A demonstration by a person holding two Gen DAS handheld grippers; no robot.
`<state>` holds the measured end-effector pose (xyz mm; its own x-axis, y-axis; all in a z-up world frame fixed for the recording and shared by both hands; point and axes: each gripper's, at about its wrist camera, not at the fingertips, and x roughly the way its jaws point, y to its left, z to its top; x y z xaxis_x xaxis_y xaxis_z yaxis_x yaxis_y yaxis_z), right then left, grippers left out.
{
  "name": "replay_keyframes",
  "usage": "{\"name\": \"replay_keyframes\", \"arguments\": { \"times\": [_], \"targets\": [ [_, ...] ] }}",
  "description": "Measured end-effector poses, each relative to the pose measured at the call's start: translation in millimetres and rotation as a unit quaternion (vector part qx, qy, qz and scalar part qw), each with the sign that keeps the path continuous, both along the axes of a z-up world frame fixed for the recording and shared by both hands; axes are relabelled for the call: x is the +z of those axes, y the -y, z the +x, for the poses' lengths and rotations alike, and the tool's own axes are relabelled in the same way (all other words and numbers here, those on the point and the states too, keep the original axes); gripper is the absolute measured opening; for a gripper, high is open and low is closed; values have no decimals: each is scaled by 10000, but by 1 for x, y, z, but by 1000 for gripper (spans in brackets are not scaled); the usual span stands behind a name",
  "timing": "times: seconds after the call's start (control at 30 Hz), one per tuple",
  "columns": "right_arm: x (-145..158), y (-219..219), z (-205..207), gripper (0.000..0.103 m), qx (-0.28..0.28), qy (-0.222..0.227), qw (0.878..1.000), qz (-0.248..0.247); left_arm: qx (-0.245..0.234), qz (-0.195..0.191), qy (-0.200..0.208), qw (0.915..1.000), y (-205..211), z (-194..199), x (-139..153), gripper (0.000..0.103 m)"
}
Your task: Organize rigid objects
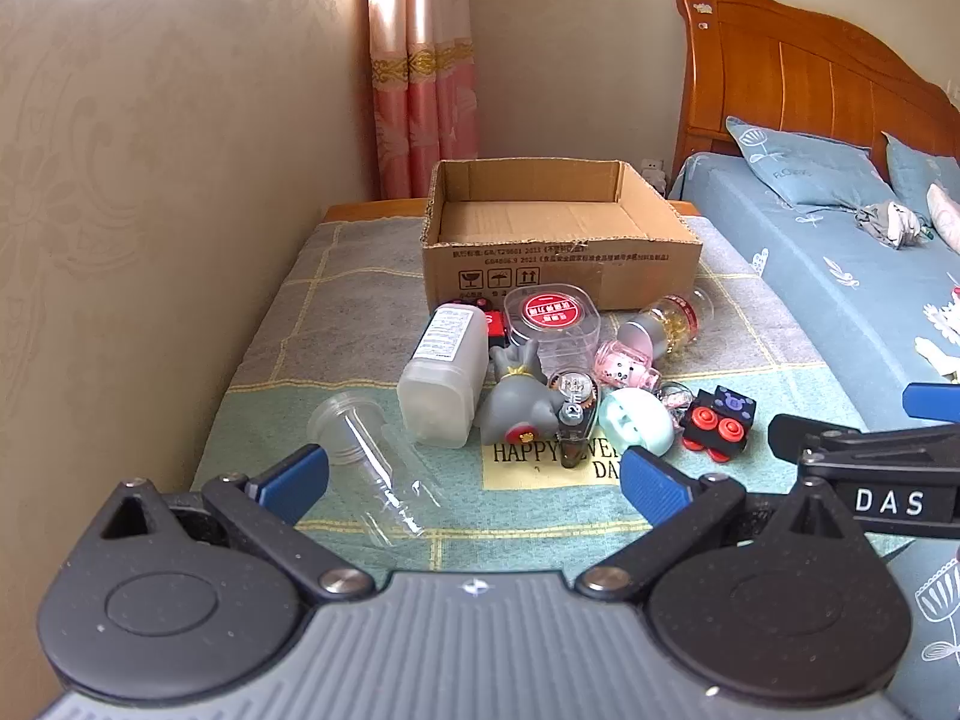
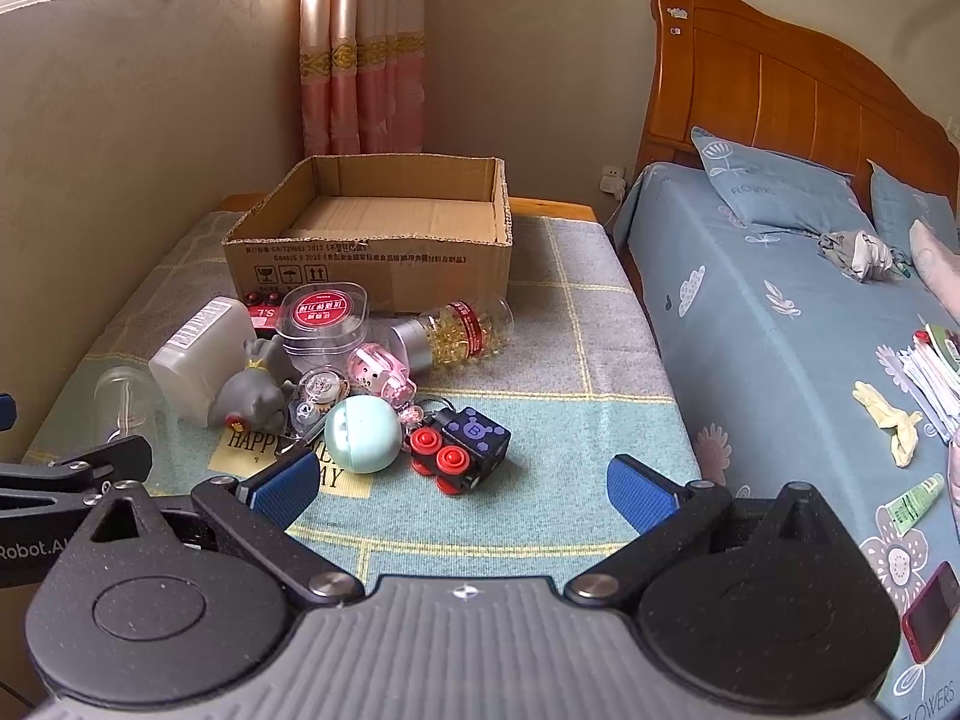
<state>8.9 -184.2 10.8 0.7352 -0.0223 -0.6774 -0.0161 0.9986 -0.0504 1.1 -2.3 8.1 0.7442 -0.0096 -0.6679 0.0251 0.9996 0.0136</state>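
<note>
An open, empty cardboard box point(image 1: 558, 234) point(image 2: 372, 240) stands at the far end of a cloth-covered table. In front of it lies a heap: a white plastic bottle point(image 1: 447, 375), a clear tub with a red label point(image 1: 552, 318), a grey toy figure point(image 1: 519, 402), a mint round case point(image 1: 636, 420) point(image 2: 363, 435), a black toy with red wheels point(image 1: 720, 420) point(image 2: 462, 450), a pink bottle point(image 1: 627, 363), a capsule bottle point(image 2: 462, 327) and a clear cup point(image 1: 366, 456). My left gripper point(image 1: 474, 480) is open and empty near the cup. My right gripper point(image 2: 462, 489) is open and empty just before the black toy.
A wall runs along the table's left side. A bed with blue bedding point(image 2: 780, 330) and a wooden headboard lies to the right, with papers, a tube and a red phone point(image 2: 930, 612) on it. The right gripper's arm shows in the left wrist view point(image 1: 870, 456).
</note>
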Motion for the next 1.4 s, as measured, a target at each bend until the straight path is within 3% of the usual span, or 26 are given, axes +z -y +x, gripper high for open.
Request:
{"name": "replay_keyframes", "arguments": {
  "times": [0.8,1.4],
  "targets": [
    [2,-2,0,103,2,52,10000,-7,-47,-10,44,10000,0,2,2,102],
    [2,-5,9,103,206,74,9997,-53,-370,36,114,9992,-3,10,1,102]
  ]
}}
